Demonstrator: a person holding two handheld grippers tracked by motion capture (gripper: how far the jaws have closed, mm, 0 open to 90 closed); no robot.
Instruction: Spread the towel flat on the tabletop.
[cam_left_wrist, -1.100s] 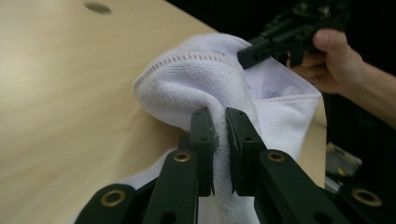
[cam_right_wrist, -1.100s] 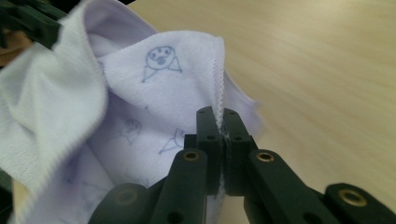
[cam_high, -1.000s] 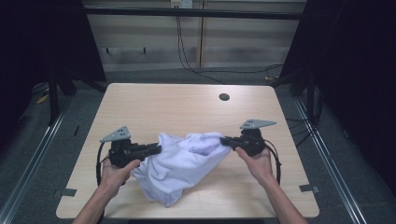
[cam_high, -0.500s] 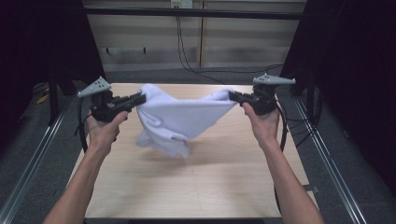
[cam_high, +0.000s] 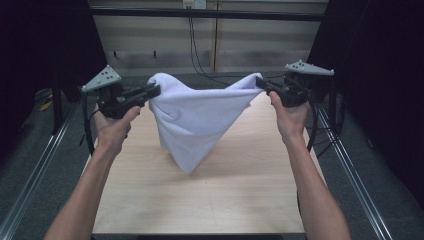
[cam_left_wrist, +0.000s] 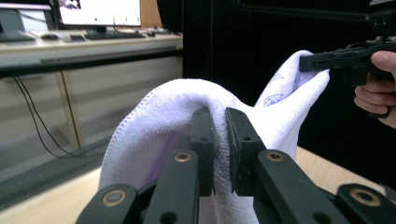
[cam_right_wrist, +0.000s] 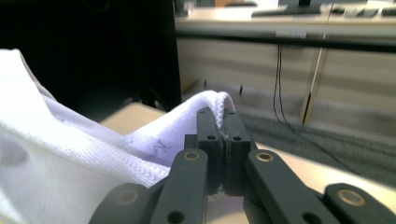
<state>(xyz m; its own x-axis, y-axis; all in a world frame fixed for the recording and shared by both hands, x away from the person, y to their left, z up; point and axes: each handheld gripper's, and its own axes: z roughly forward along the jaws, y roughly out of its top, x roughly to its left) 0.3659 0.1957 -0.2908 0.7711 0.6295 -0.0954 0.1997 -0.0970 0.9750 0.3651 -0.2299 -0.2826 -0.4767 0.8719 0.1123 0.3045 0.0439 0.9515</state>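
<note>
One white towel (cam_high: 197, 117), two grippers (one per hand), one table (cam_high: 240, 190).

Mid-frame in the high view, the towel (cam_high: 197, 117) hangs above the desk (cam_high: 240, 190), strung between the left tongs (cam_high: 155, 91) at centre-left and the right tongs (cam_high: 260, 82) at centre-right; its lowest tip seems clear of the desk.

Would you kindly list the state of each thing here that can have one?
towel: lifted off the table, hanging in a sagging V between both grippers
left gripper: shut on one towel corner
right gripper: shut on the other corner
table: bare under the towel
</note>
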